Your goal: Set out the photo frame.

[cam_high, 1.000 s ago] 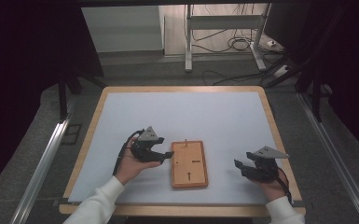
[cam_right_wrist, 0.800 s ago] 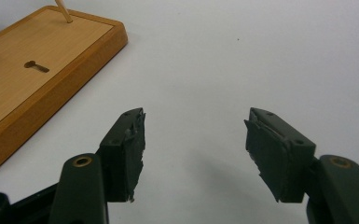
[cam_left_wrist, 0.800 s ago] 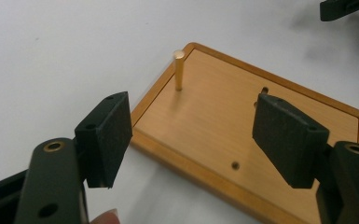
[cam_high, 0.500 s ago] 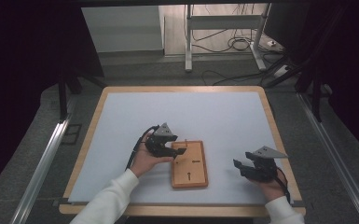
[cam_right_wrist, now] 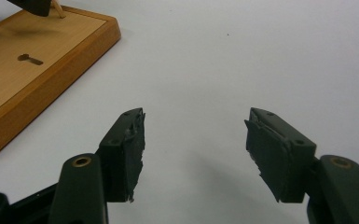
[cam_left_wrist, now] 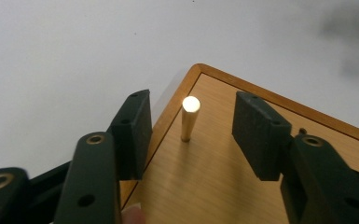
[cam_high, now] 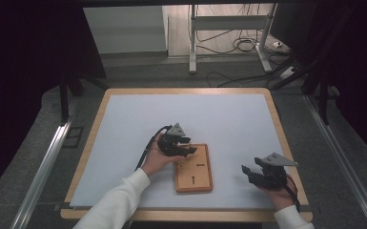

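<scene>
Now my left gripper [cam_left_wrist: 191, 140] is over the far left corner of the wooden board [cam_high: 194, 168].

No writing shows on the board, just small dark marks. My left jaws have just been closing, but they stand apart, one on each side of the upright brass peg [cam_left_wrist: 189, 119], not touching it. My right gripper [cam_right_wrist: 196, 154] rests over the white counter [cam_high: 229, 119], well apart from the board, jaws apart and holding nothing.
</scene>
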Demonstrator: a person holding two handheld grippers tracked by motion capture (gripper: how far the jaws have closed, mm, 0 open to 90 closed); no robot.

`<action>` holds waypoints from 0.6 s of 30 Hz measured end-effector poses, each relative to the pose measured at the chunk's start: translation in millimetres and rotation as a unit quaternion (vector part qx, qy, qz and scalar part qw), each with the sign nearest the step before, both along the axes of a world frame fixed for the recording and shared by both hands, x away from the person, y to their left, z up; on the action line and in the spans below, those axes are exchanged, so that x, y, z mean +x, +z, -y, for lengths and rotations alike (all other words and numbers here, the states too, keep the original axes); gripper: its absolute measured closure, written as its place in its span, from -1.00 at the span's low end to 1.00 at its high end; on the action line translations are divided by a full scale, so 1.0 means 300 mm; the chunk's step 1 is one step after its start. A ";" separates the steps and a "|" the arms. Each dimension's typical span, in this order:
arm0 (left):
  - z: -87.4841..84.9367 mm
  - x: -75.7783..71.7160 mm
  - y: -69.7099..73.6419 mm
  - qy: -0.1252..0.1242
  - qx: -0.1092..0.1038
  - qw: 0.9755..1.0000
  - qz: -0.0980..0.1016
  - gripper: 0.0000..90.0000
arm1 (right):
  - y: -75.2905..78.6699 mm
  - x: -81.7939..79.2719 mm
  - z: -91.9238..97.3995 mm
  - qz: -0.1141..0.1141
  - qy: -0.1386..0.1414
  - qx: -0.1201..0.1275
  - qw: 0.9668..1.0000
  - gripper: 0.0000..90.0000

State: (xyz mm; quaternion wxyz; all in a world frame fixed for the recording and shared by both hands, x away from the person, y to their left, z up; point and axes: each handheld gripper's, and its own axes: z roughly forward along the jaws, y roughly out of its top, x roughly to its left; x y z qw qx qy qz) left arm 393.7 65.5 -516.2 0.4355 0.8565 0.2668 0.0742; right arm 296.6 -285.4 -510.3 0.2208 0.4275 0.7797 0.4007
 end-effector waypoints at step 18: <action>0.002 0.017 -0.023 -0.009 -0.002 1.000 -0.005 0.79 | -0.004 -0.013 0.005 0.000 -0.005 -0.005 1.000 -0.17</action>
